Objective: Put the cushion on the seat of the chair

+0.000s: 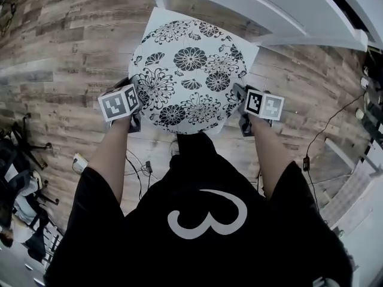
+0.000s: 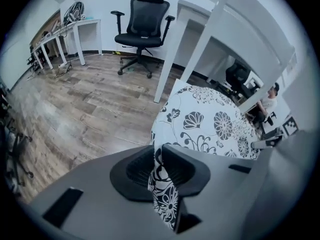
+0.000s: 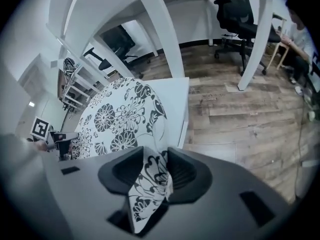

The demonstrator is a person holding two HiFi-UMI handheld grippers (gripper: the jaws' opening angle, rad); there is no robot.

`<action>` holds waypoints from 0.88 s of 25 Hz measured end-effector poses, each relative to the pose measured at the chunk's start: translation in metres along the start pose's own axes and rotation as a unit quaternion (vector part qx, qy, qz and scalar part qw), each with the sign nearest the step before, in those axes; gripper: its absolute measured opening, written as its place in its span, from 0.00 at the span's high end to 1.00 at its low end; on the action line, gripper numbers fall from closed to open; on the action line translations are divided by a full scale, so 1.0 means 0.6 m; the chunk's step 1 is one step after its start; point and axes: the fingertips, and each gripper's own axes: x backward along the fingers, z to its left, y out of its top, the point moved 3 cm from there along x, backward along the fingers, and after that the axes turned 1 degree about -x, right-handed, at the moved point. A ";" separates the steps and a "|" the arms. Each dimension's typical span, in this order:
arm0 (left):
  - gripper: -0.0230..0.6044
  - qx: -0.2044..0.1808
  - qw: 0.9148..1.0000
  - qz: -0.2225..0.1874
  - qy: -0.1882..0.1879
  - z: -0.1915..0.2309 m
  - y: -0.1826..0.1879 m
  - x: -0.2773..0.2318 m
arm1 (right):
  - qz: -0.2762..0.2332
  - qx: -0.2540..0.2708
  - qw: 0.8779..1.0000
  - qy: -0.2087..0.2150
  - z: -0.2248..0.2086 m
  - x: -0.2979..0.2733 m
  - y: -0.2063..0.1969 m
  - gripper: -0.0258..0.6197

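Note:
A round white cushion [image 1: 188, 70] with black flowers lies on the white square seat of the chair [image 1: 157, 18], covering most of it. My left gripper [image 1: 137, 111] is at the cushion's left rim, shut on a fold of the printed fabric [image 2: 161, 184]. At the opposite rim is my right gripper [image 1: 238, 103]. Its jaws stand apart in the right gripper view, with the cushion's edge [image 3: 150, 184] lying loosely between the pads. In that same view the seat's bare corner [image 3: 176, 101] shows beyond the cushion [image 3: 115, 119].
A white desk frame [image 1: 263, 8] stands just beyond the chair. A black office chair [image 2: 142, 19] is farther off on the wooden floor. Cables [image 1: 140, 169] run across the floor near my feet. A black chair base [image 1: 24, 145] sits at the left.

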 end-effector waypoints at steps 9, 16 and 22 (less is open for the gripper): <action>0.48 0.009 0.997 -0.031 0.065 0.042 0.011 -0.001 | 0.003 0.028 0.998 -0.059 -0.034 -0.004 0.000 0.56; 0.45 0.089 0.992 -0.067 0.060 0.067 0.004 0.072 | -0.080 0.030 0.992 -0.089 -0.053 0.093 0.032 0.51; 0.45 0.141 0.981 -0.134 -0.012 0.047 -0.023 0.222 | -0.182 0.032 0.982 -0.032 0.011 0.266 0.013 0.52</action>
